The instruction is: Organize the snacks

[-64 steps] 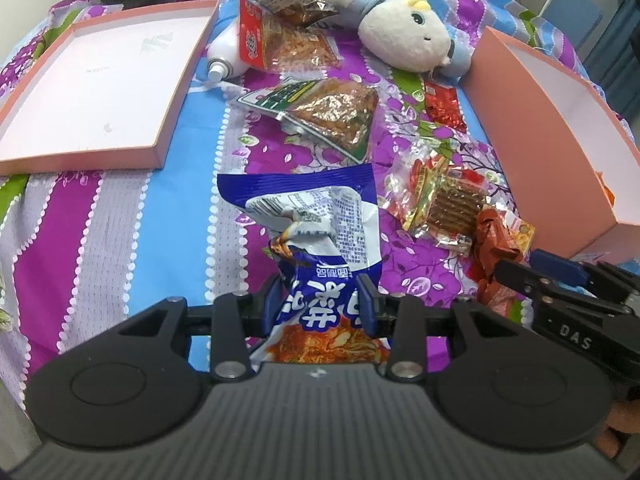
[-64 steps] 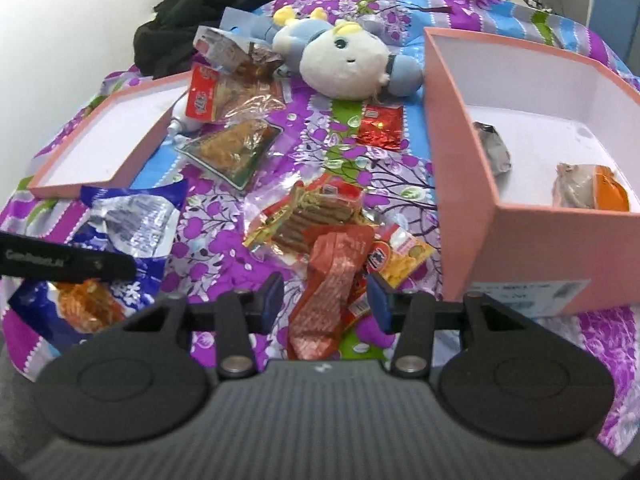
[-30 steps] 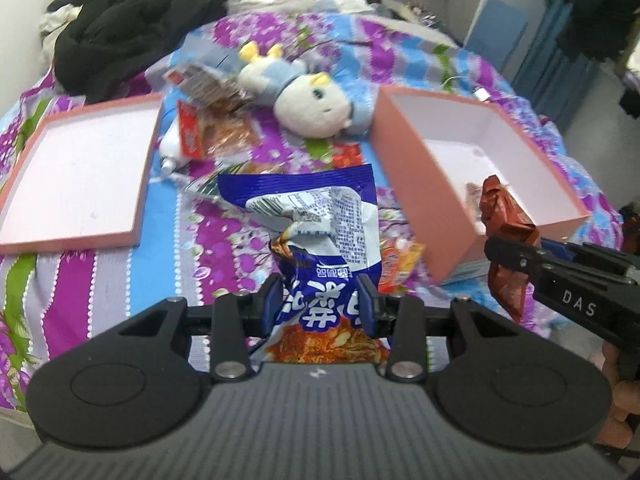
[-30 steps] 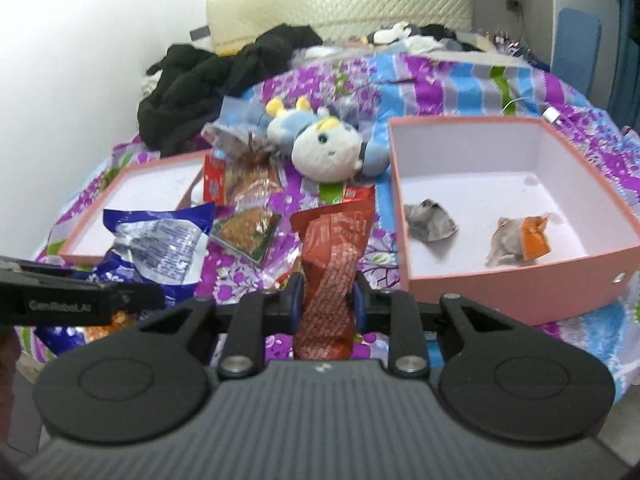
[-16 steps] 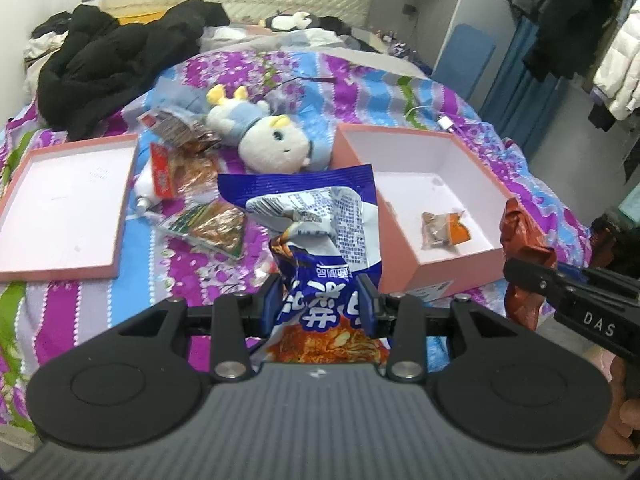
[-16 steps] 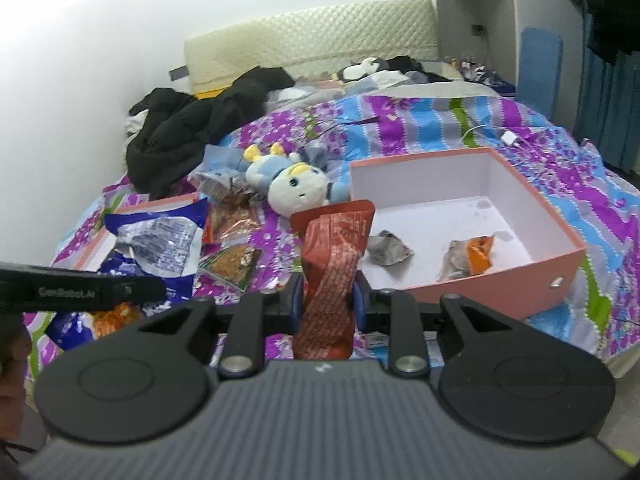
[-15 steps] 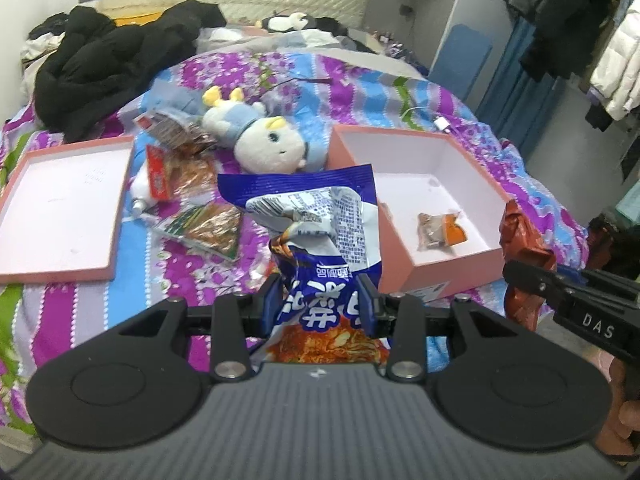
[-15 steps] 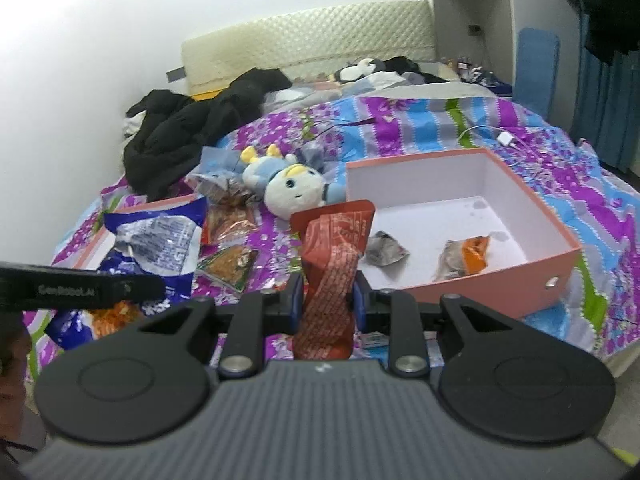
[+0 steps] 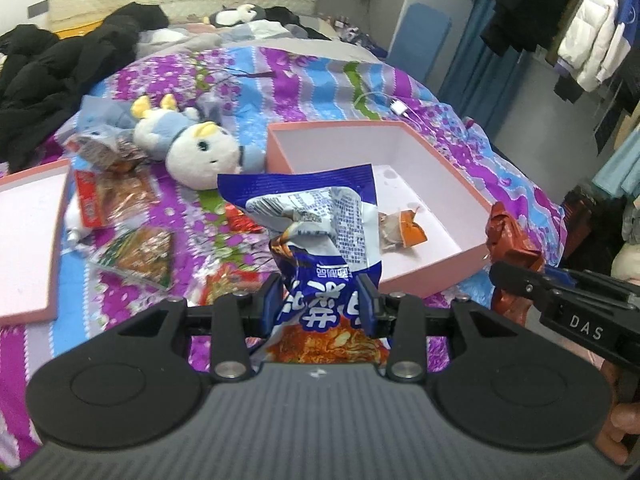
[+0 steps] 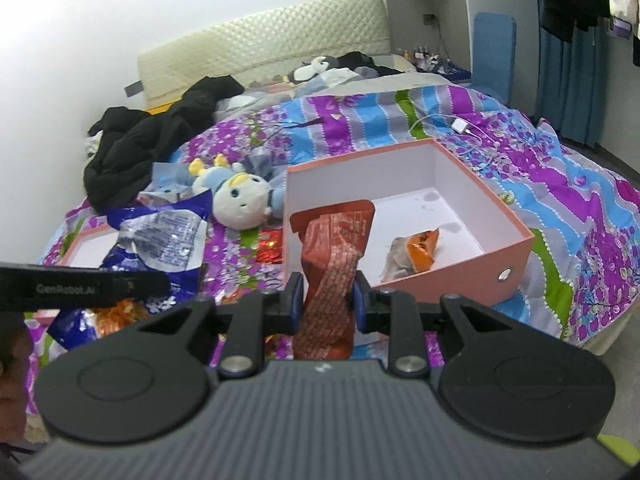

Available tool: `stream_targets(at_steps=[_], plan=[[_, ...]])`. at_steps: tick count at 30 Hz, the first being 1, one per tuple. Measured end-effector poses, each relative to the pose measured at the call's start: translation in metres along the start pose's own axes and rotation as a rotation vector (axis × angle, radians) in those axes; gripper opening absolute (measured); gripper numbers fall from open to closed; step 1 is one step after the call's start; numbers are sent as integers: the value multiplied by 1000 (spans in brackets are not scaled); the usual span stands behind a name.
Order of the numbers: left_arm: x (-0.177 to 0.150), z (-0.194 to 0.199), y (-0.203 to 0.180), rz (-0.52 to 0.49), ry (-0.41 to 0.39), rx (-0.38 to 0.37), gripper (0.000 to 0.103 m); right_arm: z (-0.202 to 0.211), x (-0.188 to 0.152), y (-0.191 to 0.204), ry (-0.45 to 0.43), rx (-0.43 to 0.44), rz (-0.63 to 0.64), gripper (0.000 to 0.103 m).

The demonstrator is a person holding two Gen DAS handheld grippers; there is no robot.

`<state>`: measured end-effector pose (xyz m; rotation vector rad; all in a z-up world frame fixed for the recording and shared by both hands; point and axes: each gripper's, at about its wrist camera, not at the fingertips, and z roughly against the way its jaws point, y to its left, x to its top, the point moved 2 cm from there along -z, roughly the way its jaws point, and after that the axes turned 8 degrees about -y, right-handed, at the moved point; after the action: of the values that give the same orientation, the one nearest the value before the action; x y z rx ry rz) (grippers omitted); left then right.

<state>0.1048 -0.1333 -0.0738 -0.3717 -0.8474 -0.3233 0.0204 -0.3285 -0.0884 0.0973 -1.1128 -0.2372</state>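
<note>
Snacks (image 9: 324,240) beside lid (image 9: 28,240), left view only

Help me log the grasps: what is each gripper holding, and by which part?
The left gripper pinches the blue snack bag across its lower middle; the right gripper pinches the red-orange snack packet near its lower end.

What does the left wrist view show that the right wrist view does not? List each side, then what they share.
Only the left wrist view: the green-edged snack packet and the red-labelled packet lying on the bedspread, and white jackets hanging at right.

Only the right wrist view: the round hole in the box's outer wall.

Both: the pink box holding an orange-and-grey wrapper, the plush toy, the left tool shut on the blue snack bag, and the right tool shut on the red-brown packet.
</note>
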Motion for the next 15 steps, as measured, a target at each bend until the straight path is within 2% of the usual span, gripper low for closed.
stream_targets(at_steps=[6,15], plan=[[31,-55,-20,-45,8,-33,45,-39,19,-21,-8,-19,16,28],[77,-142,-30,-92,30,-51,45,-104,37,-59,24,-47,-16,28]])
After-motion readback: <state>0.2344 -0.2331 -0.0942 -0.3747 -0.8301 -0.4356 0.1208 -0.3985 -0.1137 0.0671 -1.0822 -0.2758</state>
